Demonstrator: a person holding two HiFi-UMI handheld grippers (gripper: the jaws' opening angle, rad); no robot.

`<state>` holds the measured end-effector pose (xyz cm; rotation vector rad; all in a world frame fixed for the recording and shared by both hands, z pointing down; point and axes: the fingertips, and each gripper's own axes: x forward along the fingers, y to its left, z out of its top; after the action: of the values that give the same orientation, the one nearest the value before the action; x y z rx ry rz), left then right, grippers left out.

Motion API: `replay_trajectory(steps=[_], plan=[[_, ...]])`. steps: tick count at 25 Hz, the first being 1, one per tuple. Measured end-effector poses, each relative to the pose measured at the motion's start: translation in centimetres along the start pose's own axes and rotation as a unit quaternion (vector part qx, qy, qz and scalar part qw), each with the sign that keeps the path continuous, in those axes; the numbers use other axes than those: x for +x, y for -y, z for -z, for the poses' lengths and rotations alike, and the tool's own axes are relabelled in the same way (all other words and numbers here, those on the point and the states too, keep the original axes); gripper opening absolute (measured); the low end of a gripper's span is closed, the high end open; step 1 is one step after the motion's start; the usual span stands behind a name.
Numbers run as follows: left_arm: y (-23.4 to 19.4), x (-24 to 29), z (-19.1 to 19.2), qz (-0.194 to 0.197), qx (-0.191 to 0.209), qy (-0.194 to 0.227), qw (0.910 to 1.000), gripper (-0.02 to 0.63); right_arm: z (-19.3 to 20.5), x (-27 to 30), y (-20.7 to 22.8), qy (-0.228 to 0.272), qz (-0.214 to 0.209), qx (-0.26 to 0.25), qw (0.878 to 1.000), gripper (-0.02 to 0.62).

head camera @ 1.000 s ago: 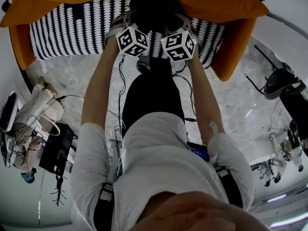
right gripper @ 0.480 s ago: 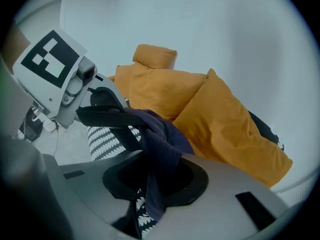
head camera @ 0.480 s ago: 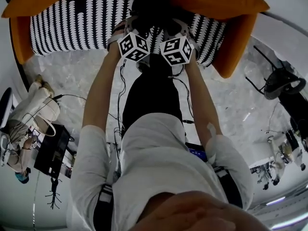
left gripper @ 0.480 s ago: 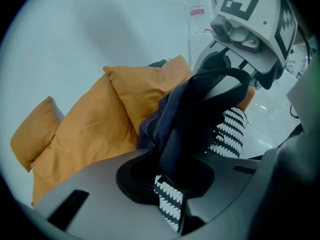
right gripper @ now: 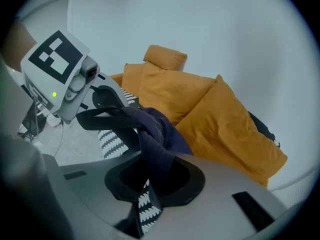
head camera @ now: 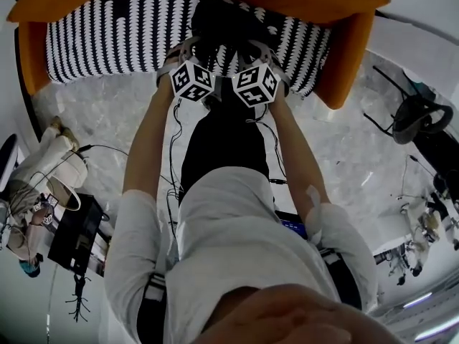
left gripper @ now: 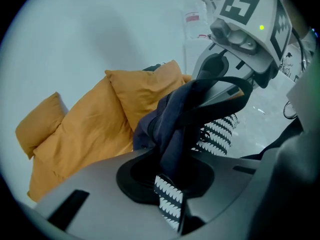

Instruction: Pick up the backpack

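Underfoot, a pale marble floor (head camera: 100, 113) is spreading across the room, with thin black cables (head camera: 174, 142) trailing over it beside the person's dark trousers. A plain white wall (left gripper: 100, 34) is rising behind the furniture.

An orange sofa (head camera: 348, 56) is filling the top of the head view, its seat wearing a black-and-white patterned cover (head camera: 107, 34). Plump orange cushions (left gripper: 90, 129) (right gripper: 225, 129) are leaning along its back.

The backpack (head camera: 226, 20) (left gripper: 172, 119) (right gripper: 157, 131), dark navy, is lying over the patterned seat near the cushions, and its upper fabric is bunching up toward both grippers. Whether its bottom is clear of the seat cannot be told.

The left gripper (head camera: 183, 50) (left gripper: 167, 184) is reaching down to the backpack's left side, jaws standing narrow and pinching a fold of the navy fabric. The right gripper (head camera: 262, 52) (right gripper: 150, 194) is meeting it just beside, on the backpack's right side. Its jaws are closing, with another gathered fold of the same fabric between them and already squeezed thin there.

A black webbing strap (left gripper: 225, 91) (right gripper: 100, 116) is arching out in a loop between the two grippers.
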<state>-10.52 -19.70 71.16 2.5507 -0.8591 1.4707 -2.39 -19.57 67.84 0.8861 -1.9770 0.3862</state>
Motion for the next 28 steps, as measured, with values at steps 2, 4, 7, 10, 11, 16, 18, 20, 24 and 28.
replay_trajectory(steps=[2, 4, 7, 10, 11, 16, 18, 20, 24, 28], plan=[[0.8, -0.6, 0.5, 0.005, 0.006, -0.002, 1.0000, 0.052, 0.6, -0.5, -1.0, -0.004, -0.010, 0.008, 1.000, 0.081], [1.1, -1.3, 0.7, 0.010, 0.008, 0.000, 0.9999, 0.052, 0.8, -1.1, -1.7, -0.006, -0.017, 0.016, 1.000, 0.080], [1.3, -2.2, 0.8, 0.009, -0.005, 0.006, 0.9999, 0.052, 0.7, -2.0, -2.4, -0.007, -0.021, 0.021, 1.000, 0.077], [2.1, -2.6, 0.3, 0.001, -0.020, 0.015, 0.9997, 0.051, 1.3, -2.9, -2.6, -0.005, -0.019, 0.035, 0.999, 0.071], [2.3, -2.7, 0.2, -0.004, -0.028, 0.019, 0.9994, 0.049, 1.5, -3.2, -2.5, -0.001, -0.016, 0.044, 0.999, 0.071], [1.6, -3.8, 0.1, -0.039, -0.072, 0.043, 0.9957, 0.049, 0.9, -3.9, -2.9, 0.024, 0.003, 0.120, 0.992, 0.066], [1.3, -4.0, 0.0, -0.044, -0.092, 0.050, 0.9935, 0.049, 0.6, -4.1, -2.8, 0.035, 0.013, 0.132, 0.991, 0.066], [1.2, -4.2, -0.4, -0.048, -0.109, 0.056, 0.9913, 0.049, 0.4, -4.4, -2.3, 0.047, 0.025, 0.135, 0.989, 0.064], [0.7, -4.7, -1.2, -0.054, -0.136, 0.067, 0.9869, 0.049, -0.2, -4.8, -1.8, 0.074, 0.037, 0.159, 0.984, 0.063], [0.1, -5.0, -1.8, -0.057, -0.158, 0.075, 0.9829, 0.049, -0.8, -5.1, -1.3, 0.089, 0.045, 0.166, 0.981, 0.063]])
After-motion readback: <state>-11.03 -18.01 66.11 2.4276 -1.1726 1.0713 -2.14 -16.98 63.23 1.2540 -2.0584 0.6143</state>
